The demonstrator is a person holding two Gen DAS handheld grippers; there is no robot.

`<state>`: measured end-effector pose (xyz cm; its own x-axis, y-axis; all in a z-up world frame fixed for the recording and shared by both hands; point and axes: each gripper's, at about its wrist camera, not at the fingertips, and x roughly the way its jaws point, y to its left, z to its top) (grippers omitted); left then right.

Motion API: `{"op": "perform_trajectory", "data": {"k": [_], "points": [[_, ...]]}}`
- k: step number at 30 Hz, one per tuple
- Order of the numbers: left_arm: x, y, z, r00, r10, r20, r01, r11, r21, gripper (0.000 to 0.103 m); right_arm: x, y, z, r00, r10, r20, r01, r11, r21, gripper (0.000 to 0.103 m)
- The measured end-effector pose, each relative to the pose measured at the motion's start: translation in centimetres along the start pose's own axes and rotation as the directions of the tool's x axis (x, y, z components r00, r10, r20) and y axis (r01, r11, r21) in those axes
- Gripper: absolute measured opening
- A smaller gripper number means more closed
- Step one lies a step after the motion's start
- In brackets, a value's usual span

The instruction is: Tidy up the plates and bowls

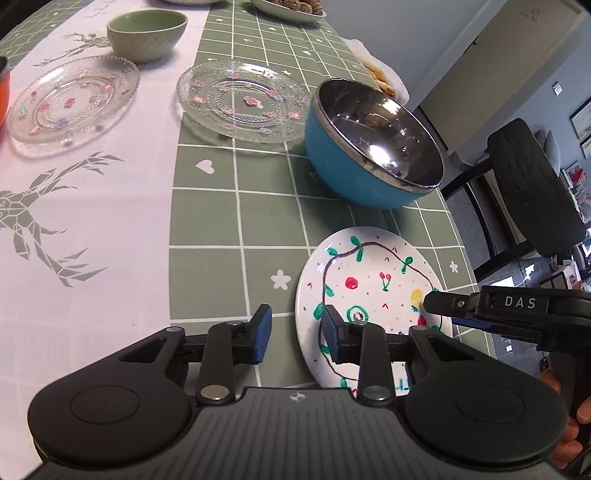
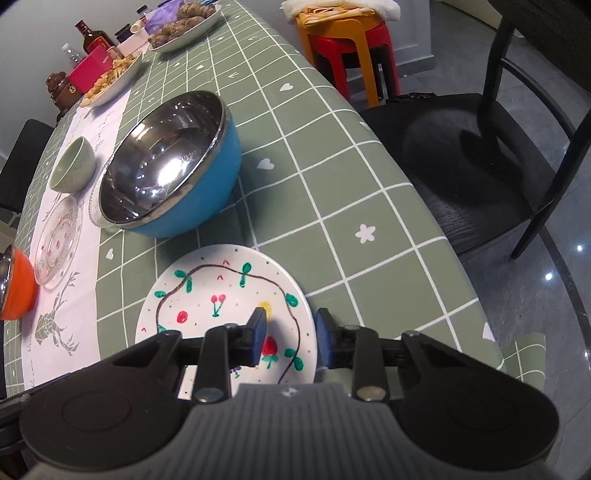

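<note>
A white painted plate point(image 1: 373, 284) point(image 2: 221, 295) lies flat near the table's front edge. My left gripper point(image 1: 295, 332) is open, its fingers straddling the plate's left rim. My right gripper point(image 2: 290, 336) is open, its fingers straddling the plate's right rim; it also shows in the left wrist view point(image 1: 443, 308). Beyond stand a blue steel-lined bowl point(image 1: 373, 147) point(image 2: 173, 166), two clear glass plates point(image 1: 243, 99) point(image 1: 72, 98) and a small green bowl point(image 1: 147, 33) point(image 2: 74, 164).
An orange bowl point(image 2: 18, 288) sits at the left. Food plates point(image 2: 184, 26), bottles and a red box point(image 2: 92, 70) stand at the table's far end. A black chair point(image 2: 480, 155) and coloured stools point(image 2: 347, 44) stand to the right of the table edge.
</note>
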<state>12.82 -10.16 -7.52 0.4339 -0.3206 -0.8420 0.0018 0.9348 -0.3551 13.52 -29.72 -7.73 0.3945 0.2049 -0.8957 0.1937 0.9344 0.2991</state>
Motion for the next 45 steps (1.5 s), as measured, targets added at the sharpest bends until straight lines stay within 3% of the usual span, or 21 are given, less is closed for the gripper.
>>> {"op": "perform_trajectory", "data": {"k": [5, 12, 17, 32, 38, 45], "points": [[0.4, -0.4, -0.1, 1.000, -0.013, -0.006, 0.013, 1.000, -0.012, 0.016, 0.0, -0.5, -0.1, 1.000, -0.008, 0.007, 0.008, 1.000, 0.014, 0.016], [-0.2, -0.6, -0.2, 1.000, 0.022, -0.006, -0.022, 1.000, 0.003, 0.015, -0.3, -0.5, -0.2, 1.000, 0.021, 0.008, -0.021, 1.000, 0.010, 0.013], [-1.9, 1.1, 0.1, 0.999, 0.038, 0.019, -0.037, 0.999, -0.019, 0.015, -0.5, 0.8, -0.6, 0.996, 0.084, 0.004, -0.084, 0.996, -0.021, 0.009], [-9.9, 10.1, -0.6, 0.981, 0.171, 0.092, -0.162, 0.981, -0.105, 0.015, 0.9, 10.4, -4.3, 0.956, 0.286, -0.066, -0.292, 0.948, -0.129, 0.008], [-12.2, 14.8, -1.5, 0.964, 0.239, 0.114, -0.219, 0.961, -0.168, 0.015, 2.7, 15.3, -6.5, 0.936, 0.334, -0.110, -0.349, 0.922, -0.167, 0.008], [-12.8, 19.2, -2.8, 0.957, 0.263, 0.123, -0.222, 0.936, -0.274, 0.015, 4.1, 19.1, -8.5, 0.928, 0.349, -0.133, -0.372, 0.899, -0.232, 0.008]]}}
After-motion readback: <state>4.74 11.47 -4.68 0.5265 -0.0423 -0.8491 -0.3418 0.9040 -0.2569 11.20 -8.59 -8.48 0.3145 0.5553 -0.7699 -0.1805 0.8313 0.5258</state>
